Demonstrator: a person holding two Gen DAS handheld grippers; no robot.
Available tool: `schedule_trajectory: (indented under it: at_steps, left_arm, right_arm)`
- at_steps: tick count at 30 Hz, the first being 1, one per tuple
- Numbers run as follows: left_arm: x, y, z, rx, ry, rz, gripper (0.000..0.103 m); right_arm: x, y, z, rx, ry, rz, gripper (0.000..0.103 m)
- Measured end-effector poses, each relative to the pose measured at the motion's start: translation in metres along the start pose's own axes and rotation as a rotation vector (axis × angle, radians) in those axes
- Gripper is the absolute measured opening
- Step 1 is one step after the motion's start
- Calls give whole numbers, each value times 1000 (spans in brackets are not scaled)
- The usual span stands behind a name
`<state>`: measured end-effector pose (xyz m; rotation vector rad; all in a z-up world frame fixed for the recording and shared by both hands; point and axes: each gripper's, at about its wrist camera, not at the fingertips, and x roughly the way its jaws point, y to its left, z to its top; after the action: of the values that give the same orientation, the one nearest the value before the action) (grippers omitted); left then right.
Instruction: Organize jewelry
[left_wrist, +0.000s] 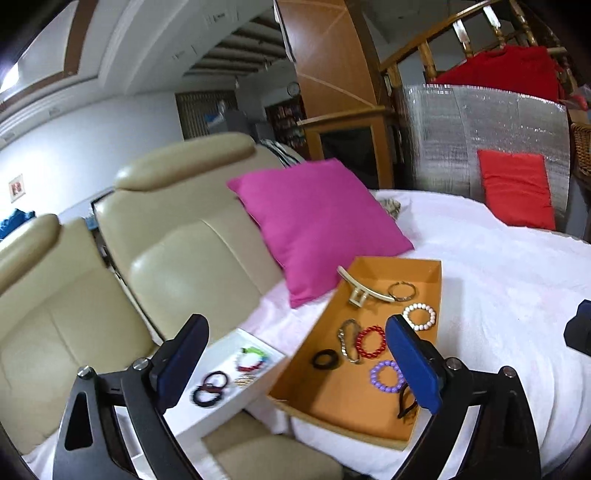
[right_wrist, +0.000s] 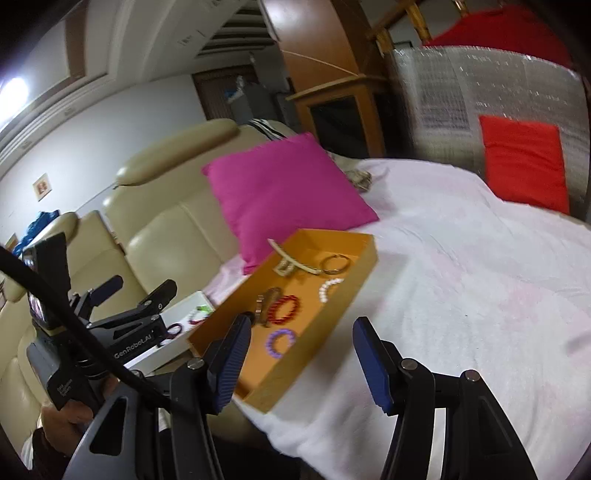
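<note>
Both hand-held grippers, left (left_wrist: 295, 365) and right (right_wrist: 301, 360), are hovering spread wide and empty above the orange tray (left_wrist: 437, 275) of bracelets.

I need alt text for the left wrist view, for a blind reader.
Open left tongs hover over an orange tray of bracelets and a gold hair claw on a white blanket. A white tray with hair ties sits left.
</note>
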<state>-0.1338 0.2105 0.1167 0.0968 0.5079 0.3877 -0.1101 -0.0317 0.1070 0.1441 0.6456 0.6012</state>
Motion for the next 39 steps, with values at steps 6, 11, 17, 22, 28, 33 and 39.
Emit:
schedule_trajectory:
  at_steps: [6,11,17,22,28,33,39]
  left_arm:
    - [-58,20,8,-5,-64,13,97]
    - [-106,23,11,36,-130,29,97]
    - [-150,26,12,51,-190,25,101]
    - [-158,26,11,51,-197,26,101]
    - [-130,22,6,48,-116,17,101]
    - [-106,22,-3,60,-54,16,101]
    - [-86,32,-12,49,-18,35,101]
  right_arm:
    - [-53,40,-10,-57,-37,4,61]
    - [-100,63,-17,-97,-82,6,61]
    - [-145,76,-27,-107,-134,-4,63]
    - [-164,78,-33,-103,-160,-11,64]
    - [-148,67,-31,-58,-137,-23,65]
    - [-126,60,-30,-7,-98,-18,65]
    - [-109,67,-29,15,-85,-19,65]
